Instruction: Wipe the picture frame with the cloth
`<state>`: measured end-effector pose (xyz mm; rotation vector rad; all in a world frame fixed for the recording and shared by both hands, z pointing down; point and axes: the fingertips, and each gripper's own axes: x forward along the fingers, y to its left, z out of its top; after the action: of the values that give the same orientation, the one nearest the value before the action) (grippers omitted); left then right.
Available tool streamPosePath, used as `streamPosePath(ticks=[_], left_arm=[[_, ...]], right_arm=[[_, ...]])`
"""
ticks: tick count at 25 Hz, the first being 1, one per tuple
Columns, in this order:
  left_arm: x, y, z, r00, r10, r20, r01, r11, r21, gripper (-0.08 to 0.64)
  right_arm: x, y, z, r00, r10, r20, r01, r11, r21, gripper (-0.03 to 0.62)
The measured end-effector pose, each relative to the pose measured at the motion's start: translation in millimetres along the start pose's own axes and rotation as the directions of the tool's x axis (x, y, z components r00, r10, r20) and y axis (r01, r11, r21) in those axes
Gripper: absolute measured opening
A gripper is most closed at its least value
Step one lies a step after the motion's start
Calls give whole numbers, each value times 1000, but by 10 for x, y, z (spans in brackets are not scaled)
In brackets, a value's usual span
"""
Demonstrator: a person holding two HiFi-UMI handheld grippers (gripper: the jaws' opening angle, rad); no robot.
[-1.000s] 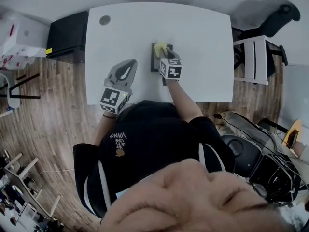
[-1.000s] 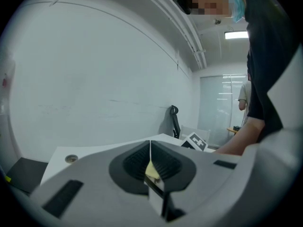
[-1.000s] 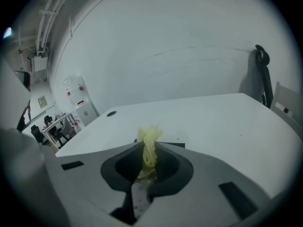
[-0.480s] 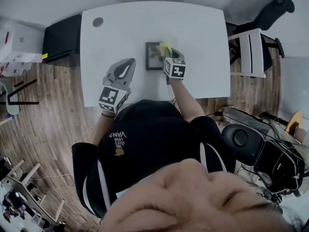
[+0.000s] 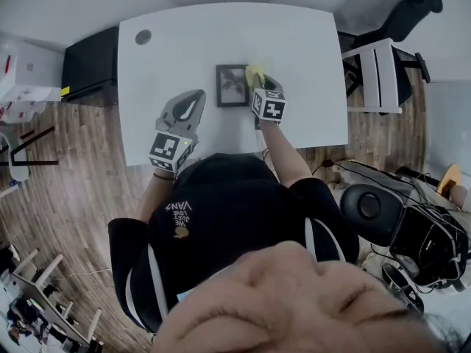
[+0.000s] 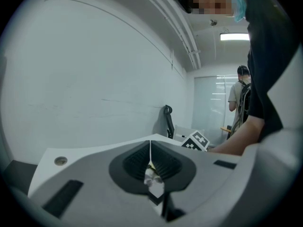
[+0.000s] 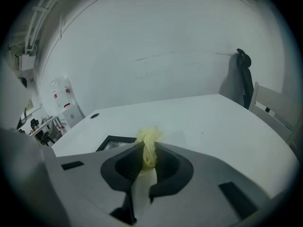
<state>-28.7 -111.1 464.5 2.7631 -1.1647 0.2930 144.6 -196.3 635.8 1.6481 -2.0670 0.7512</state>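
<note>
On the white table (image 5: 309, 43), the picture frame (image 5: 232, 85) lies flat, just left of the right gripper (image 5: 263, 85), whose jaws pinch a bunched yellow cloth (image 7: 149, 145). The wiping step appears to be in hand, with the cloth beside the frame's right edge and contact unconfirmed. The next move calls for drawing it leftward across the glass under light pressure. The left gripper (image 5: 195, 98), jaws pressed together on nothing, is held near the frame's lower left, apart from it.
</note>
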Motion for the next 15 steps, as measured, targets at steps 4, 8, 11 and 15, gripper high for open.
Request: streamPosePath(ticks=[4, 8, 11, 15], left_arm=[[-19, -18, -1, 1000, 1, 1, -1, 1000, 0, 17], [-44, -7, -9, 1000, 3, 1, -3, 1000, -4, 17], [-83, 4, -16, 1000, 8, 0, -8, 1000, -5, 17], [-135, 73, -52, 1000, 21, -5, -22, 1000, -16, 17]], right_arm=[[-45, 44, 43, 1000, 16, 24, -17, 1000, 16, 48], [-89, 268, 118, 996, 66, 55, -67, 998, 21, 48], [-126, 544, 125, 990, 126, 67, -128, 992, 13, 48], [-113, 880, 92, 980, 189, 63, -190, 982, 0, 48]])
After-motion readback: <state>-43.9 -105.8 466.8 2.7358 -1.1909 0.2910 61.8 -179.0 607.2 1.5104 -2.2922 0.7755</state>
